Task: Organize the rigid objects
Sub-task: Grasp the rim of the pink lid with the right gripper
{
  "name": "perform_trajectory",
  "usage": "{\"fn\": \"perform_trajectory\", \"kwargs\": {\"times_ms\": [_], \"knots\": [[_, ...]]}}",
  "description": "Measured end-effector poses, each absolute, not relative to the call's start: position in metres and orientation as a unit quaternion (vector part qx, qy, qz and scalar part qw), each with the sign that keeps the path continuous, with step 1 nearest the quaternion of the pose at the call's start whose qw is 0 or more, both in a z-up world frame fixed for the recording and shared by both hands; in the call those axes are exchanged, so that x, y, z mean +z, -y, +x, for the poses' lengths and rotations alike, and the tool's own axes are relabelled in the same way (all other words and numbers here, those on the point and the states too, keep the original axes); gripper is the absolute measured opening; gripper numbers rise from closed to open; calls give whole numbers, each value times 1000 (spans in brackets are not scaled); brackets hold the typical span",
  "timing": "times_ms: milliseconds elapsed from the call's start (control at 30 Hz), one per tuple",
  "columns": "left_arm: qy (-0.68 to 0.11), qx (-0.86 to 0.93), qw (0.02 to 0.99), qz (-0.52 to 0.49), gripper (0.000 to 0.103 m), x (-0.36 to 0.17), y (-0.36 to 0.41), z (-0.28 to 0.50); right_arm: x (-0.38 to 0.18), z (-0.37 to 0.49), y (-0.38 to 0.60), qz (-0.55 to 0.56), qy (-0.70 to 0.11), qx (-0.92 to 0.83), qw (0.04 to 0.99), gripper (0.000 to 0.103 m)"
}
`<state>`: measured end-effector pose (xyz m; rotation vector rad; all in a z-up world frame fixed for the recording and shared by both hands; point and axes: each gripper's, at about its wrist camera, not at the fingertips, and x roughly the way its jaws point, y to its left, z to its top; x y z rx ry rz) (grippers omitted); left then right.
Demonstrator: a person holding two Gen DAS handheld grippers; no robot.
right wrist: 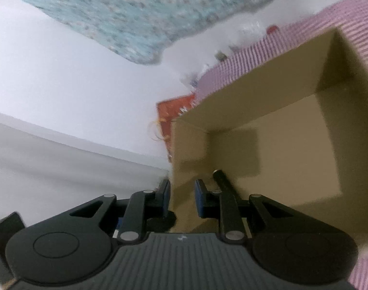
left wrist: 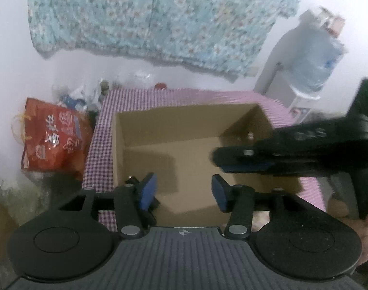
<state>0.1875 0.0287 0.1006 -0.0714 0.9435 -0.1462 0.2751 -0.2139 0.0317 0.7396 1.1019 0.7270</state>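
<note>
Cardboard box on checked desk. Left gripper above box, fingers spread, nothing between. Right gripper fingers straddling box wall; pinch uncertain.

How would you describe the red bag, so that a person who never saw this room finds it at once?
Start at the table with the pink checked cloth, which carries an open cardboard box. Look down beside the table's left edge, against the white wall. The red bag stands there, the only bright red thing, with pale printed patterns and yellow cord handles.
</note>
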Motion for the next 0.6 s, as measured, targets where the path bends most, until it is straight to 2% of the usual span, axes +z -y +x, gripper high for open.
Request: {"fn": "perform_trajectory", "kwargs": {"times_ms": [67, 167, 233, 400, 600], "knots": [[-442, -77, 894, -29, 58, 110, -25, 166, 42, 249, 236, 341, -478, 336, 736, 24], [-431, -80, 899, -10, 66, 113, -13, 133, 45, 209, 263, 344, -455, 334, 750, 34], [-431, -85, 898, 2, 70, 108, -5, 114, 38, 186, 274, 345, -448, 324, 758, 36], [-466, -112, 878, 9, 73, 71, 13, 83, 0, 134, 296, 347, -464, 287, 763, 36], [-543, -130, 830, 11, 73, 4, 31, 71, -52, 103, 291, 319, -503, 235, 768, 36]]}}
